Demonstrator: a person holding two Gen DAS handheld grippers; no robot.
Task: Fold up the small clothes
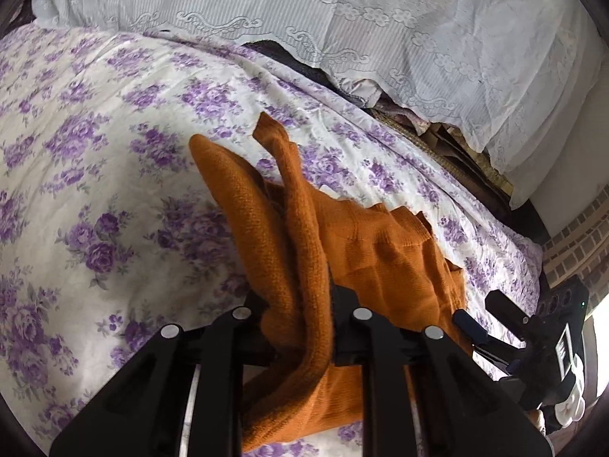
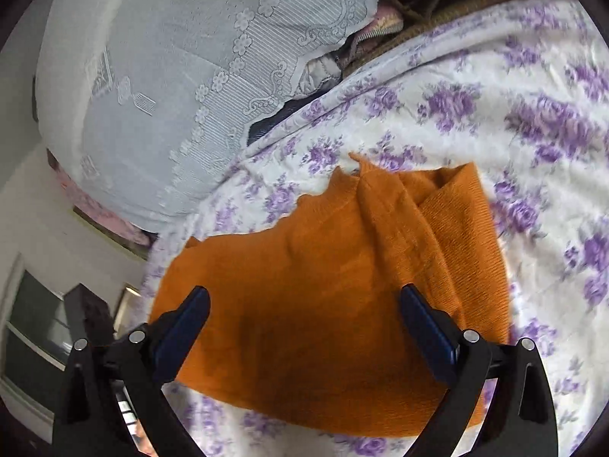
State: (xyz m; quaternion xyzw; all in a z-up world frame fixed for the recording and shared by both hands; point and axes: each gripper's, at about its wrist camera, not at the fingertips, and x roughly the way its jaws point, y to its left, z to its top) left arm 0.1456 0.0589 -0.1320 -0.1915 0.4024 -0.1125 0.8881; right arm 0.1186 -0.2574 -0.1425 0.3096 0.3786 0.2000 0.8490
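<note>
Floral bedsheet (image 1: pixel 95 152) carries the orange sweater (image 2: pixel 323 285); left gripper (image 1: pixel 300 327) clenched on a raised fold, right gripper (image 2: pixel 304 327) released above it; lay the fold squarely.

Purple-flowered white bedsheet (image 1: pixel 95 160) lying bare left of the rust-orange knitted garment (image 1: pixel 365 251): open passage there. White lace-covered pile (image 1: pixel 380 19) walling off the far edge. Right tongs (image 1: pixel 491 316) crowding the garment's right side.

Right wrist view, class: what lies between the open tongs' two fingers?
The orange knitted garment, flat on the purple-flowered sheet, fills the gap between the right tongs' fingers; nothing else shows there.
</note>
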